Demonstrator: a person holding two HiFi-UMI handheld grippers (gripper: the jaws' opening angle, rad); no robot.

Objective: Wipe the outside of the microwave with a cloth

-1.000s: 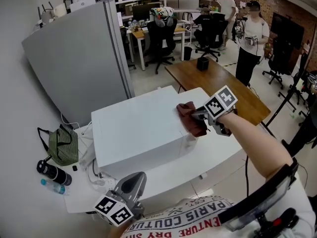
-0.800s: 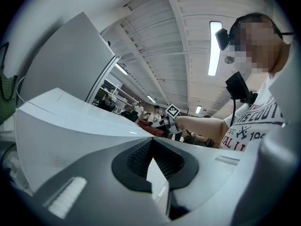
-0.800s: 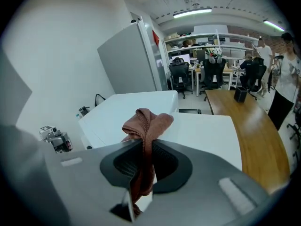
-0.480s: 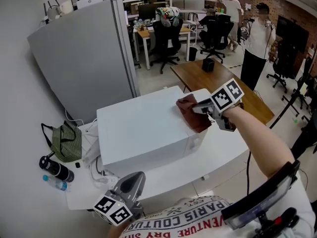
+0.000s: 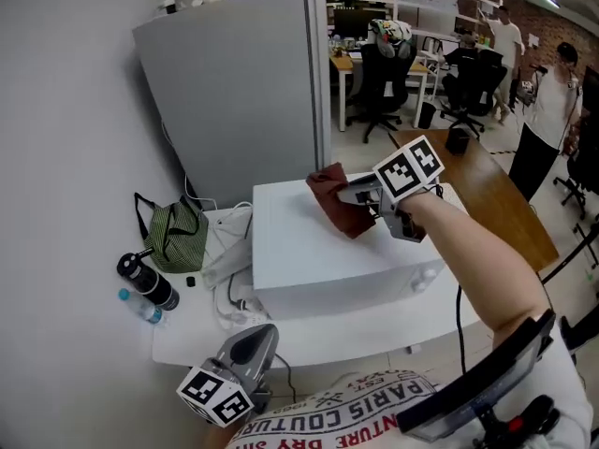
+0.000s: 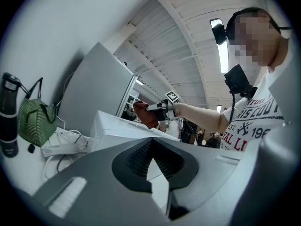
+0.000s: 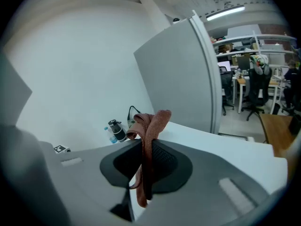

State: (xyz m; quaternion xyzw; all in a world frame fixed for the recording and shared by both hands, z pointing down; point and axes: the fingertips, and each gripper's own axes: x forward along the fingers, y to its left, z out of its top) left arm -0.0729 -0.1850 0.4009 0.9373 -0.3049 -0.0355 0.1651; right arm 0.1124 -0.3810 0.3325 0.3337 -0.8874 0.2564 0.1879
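Nearest me, my left gripper (image 5: 253, 344) hangs low by my chest, its jaws closed on nothing. Past it the white microwave (image 5: 309, 269) sits on the table (image 5: 187, 340). My right gripper (image 5: 354, 197) pinches the reddish cloth (image 5: 337, 215) tight, and the cloth seems to rest on the microwave's top near its far edge. I judge I'm wiping the top. Next I should press the cloth flat and sweep it across, then do the sides.

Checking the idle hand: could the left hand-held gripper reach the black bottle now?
Probably yes: the left hand-held gripper holds nothing, and the black bottle stands unobstructed on the table's left side.
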